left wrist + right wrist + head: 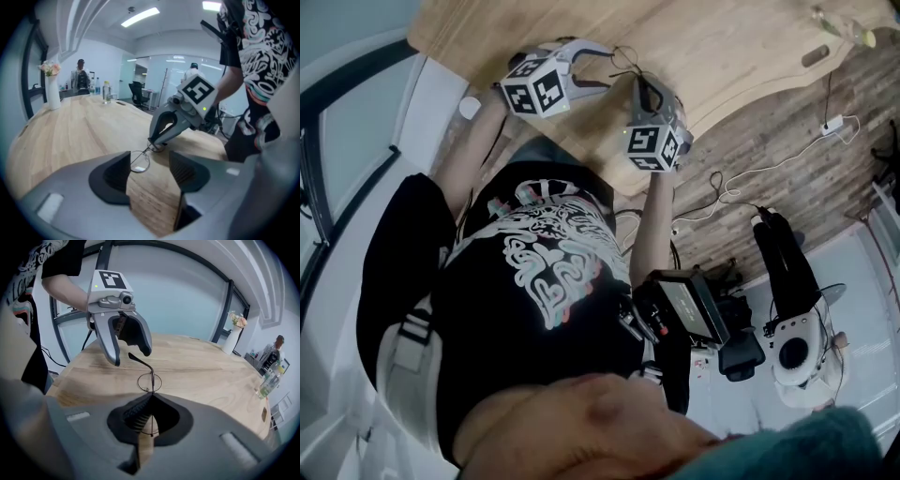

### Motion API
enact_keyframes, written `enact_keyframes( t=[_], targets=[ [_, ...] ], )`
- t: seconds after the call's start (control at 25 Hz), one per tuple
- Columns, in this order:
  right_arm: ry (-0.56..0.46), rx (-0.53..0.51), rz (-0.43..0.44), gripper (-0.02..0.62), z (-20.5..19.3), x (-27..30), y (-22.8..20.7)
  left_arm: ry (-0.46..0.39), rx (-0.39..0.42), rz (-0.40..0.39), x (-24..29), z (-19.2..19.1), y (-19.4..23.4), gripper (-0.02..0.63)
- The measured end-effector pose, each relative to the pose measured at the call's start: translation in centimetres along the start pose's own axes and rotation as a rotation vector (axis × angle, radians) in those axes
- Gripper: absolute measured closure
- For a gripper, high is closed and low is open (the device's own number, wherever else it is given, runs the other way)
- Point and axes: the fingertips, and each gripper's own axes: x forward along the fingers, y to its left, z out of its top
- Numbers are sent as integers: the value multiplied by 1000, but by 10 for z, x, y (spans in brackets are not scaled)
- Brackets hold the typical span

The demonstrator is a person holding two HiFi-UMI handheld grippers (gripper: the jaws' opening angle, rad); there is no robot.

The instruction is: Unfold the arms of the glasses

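Thin wire-rimmed glasses [149, 382] stand on the wooden table [201, 371] with one round lens [139, 161] showing. My right gripper [150, 401] is shut on the frame, which runs as a thin wire between its pads. One dark arm of the glasses [139, 361] sticks up and left toward my left gripper [131, 356]. The left gripper hovers just above that arm, jaws wide apart and not touching it. In the left gripper view the left gripper [151, 164] is open with nothing pressed between its pads, and the right gripper [152, 142] pinches the glasses just beyond.
A white vase with flowers [52, 91] and some bottles [107, 91] stand at the table's far end, where a person [82, 77] is. The table's near edge lies by my body. Cables and equipment [694, 309] sit on the floor.
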Motion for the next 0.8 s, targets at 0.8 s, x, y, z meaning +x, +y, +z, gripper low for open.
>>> enact_keyframes(
  t=[0.8],
  targets=[
    [-73, -46, 44, 595, 9, -2, 6, 220, 375, -89, 42, -19, 21, 614]
  ],
)
